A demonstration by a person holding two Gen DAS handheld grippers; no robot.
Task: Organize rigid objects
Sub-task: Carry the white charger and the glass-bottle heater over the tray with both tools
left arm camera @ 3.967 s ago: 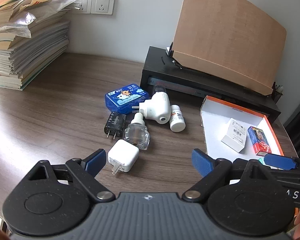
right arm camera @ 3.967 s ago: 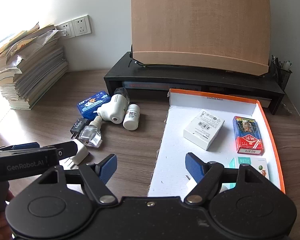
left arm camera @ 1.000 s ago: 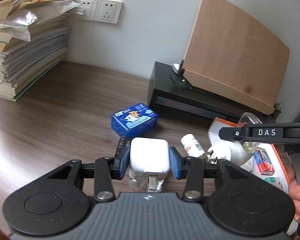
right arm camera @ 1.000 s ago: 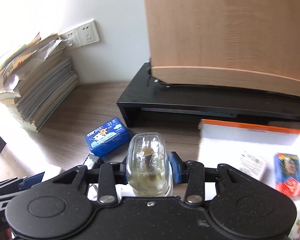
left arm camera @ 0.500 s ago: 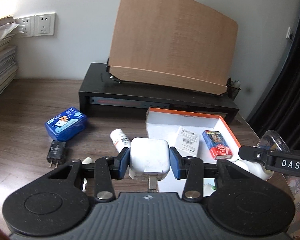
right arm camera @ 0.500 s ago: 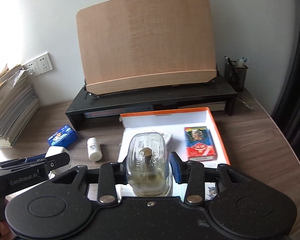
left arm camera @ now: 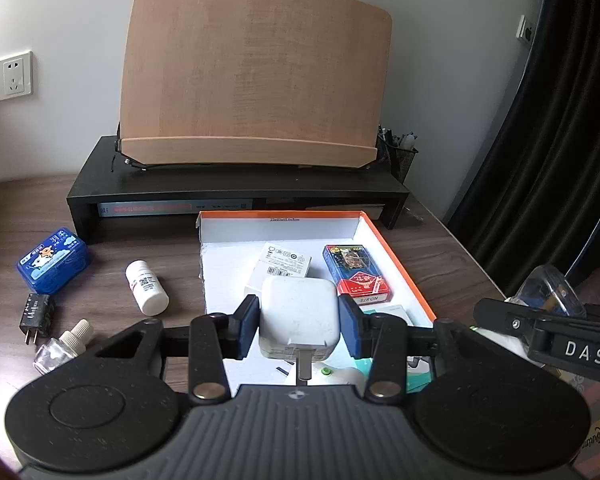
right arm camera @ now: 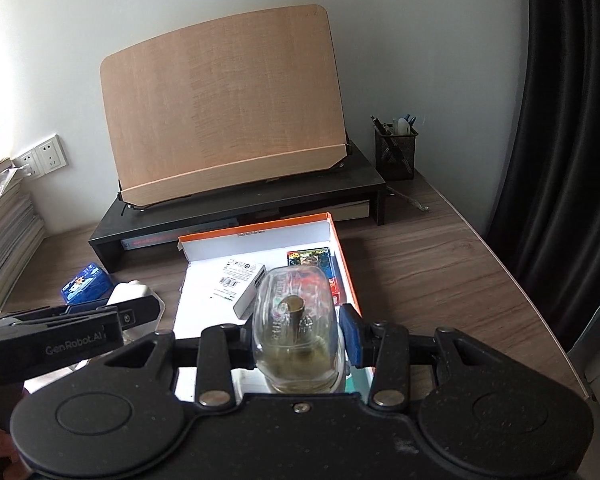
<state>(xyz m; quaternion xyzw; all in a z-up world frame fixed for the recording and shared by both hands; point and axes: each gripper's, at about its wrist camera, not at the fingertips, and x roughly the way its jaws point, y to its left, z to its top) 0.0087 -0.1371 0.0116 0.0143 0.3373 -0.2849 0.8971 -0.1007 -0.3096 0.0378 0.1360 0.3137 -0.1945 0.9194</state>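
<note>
We have carried both things from the worktop to above the orange-rimmed box (left arm camera: pixel 396 276) at frame centre: the left tongs (left arm camera: pixel 299 322) clamp the white charger (left arm camera: pixel 299 316), the right tongs (right arm camera: pixel 298 330) clamp the clear bottle (right arm camera: pixel 294 328). Only lowering and releasing remain for these two (the blue tin (left arm camera: pixel 53 260) and others still wait at left).

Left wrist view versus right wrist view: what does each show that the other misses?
Only the left wrist view shows the white pill bottle, black plug adapter and small glass bottle on the desk. Only the right shows the paper stack. Both show the orange-rimmed box, the blue tin and the wooden stand.
</note>
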